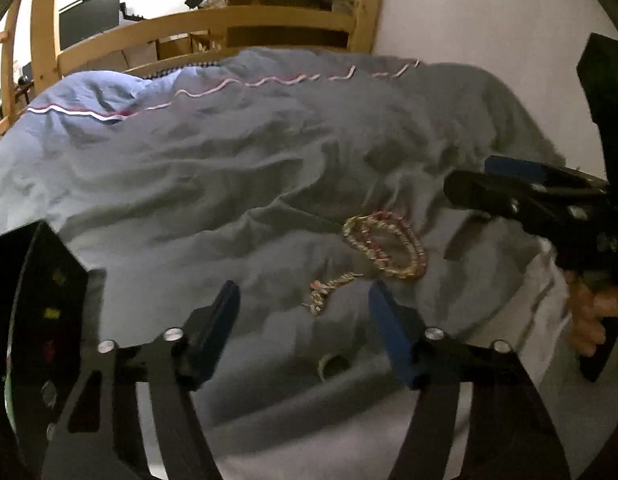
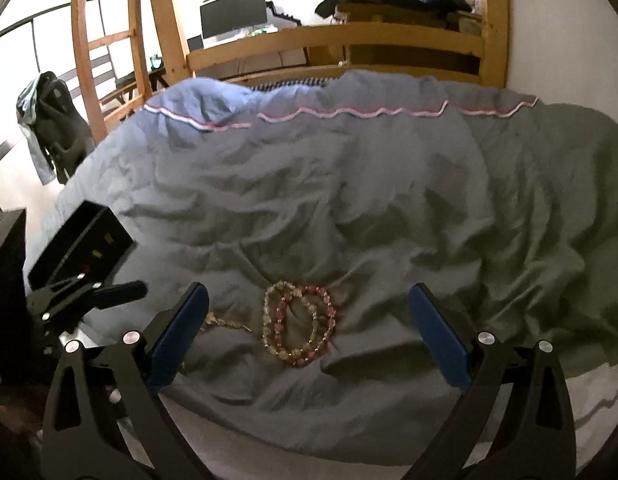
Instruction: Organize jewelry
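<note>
Two beaded bracelets, pink and yellow-green, lie looped together (image 1: pixel 383 246) on a grey duvet; they also show in the right wrist view (image 2: pixel 299 322). A thin gold chain (image 1: pixel 329 288) lies just in front of my left gripper (image 1: pixel 303 298), which is open and empty. In the right wrist view the chain (image 2: pixel 225 323) is beside the left finger. My right gripper (image 2: pixel 309 308) is open and empty, its fingers either side of the bracelets. A black jewelry box (image 2: pixel 83 246) with small coloured pieces stands at the left; it shows in the left wrist view (image 1: pixel 45 312).
The grey duvet (image 1: pixel 229 184) is rumpled, with a white sheet (image 1: pixel 309 452) at its near edge. A wooden bed frame (image 2: pixel 333 46) and a white wall (image 1: pixel 489 12) lie behind. The right gripper shows from the side (image 1: pixel 469 188) in the left wrist view.
</note>
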`<state>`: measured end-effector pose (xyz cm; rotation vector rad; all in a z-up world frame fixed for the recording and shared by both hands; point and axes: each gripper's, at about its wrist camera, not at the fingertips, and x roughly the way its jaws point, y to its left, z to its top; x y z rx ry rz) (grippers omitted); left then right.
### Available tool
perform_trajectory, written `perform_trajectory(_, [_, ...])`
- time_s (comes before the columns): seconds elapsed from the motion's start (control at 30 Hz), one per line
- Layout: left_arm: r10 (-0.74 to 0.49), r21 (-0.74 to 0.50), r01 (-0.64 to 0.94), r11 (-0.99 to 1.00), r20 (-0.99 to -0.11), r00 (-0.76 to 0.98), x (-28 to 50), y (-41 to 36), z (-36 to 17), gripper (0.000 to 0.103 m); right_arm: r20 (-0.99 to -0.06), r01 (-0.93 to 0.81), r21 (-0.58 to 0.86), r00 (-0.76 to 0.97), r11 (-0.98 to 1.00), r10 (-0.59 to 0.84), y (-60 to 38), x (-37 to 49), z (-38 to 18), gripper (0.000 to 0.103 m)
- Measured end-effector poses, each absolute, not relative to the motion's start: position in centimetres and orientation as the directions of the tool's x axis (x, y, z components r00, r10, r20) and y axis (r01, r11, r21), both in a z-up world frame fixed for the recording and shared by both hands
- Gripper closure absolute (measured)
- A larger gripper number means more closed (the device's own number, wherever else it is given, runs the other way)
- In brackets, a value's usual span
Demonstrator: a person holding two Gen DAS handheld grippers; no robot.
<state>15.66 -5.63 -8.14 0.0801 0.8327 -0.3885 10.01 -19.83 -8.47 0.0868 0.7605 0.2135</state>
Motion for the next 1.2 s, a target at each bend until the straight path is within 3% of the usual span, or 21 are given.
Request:
perform_trajectory(0.07, [-0.316,-0.091,0.373,0.923,-0.732,0.604,16.5,-5.7,-8.6,0.039,-0.695,-0.158,0.164,0.682,0.974,0.227,-19.7,10.8,-9.6,0.025])
perform_trajectory(0.2, [-0.341,-0.086,0.419,0.904,-0.736,0.585,17.4,-6.6,-9.6,0.045,-0.748,-0.138,0.194,0.62,0.971,0.238,-19.7,12.5,-12.0,0.04])
perform_trajectory(0.27, [-0.342,-0.082,0.439,0.895,-0.758,0.556,17.8,-7.3,-10.5,0.058,-0.773,-0.139,0.195,0.587,0.971,0.239,-19.4,13.0,-13.1,0.049])
perform_trajectory(0.33, [-0.337,-0.07,0.452,0.889,-0.768,0.545,17.8,-7.8,-11.0,0.063,-0.798,-0.144,0.187,0.554,0.972,0.236,-19.0,13.5,-14.2,0.058])
perform_trajectory(0.43, [-0.344,-0.08,0.455,0.887,-0.773,0.533,18.0,-7.8,-11.3,0.088,-0.823,-0.146,0.139,0.533,0.98,0.196,-18.2,14.0,-15.4,0.073])
perform_trajectory(0.5, [-0.346,-0.094,0.44,0.893,-0.768,0.539,18.1,-7.3,-11.1,0.092,-0.813,-0.139,0.152,0.546,0.979,0.204,-18.5,14.1,-15.3,0.087])
perform_trajectory(0.83, [-0.359,-0.11,0.42,0.901,-0.734,0.577,17.3,-6.6,-8.7,0.092,-0.659,-0.174,0.204,0.704,0.963,0.267,-19.1,11.8,-11.0,0.091])
perform_trajectory(1.2, [-0.359,-0.129,0.392,0.911,-0.718,0.596,16.1,-5.4,-7.2,0.093,-0.595,-0.19,0.281,0.735,0.941,0.326,-20.1,10.9,-9.1,0.091])
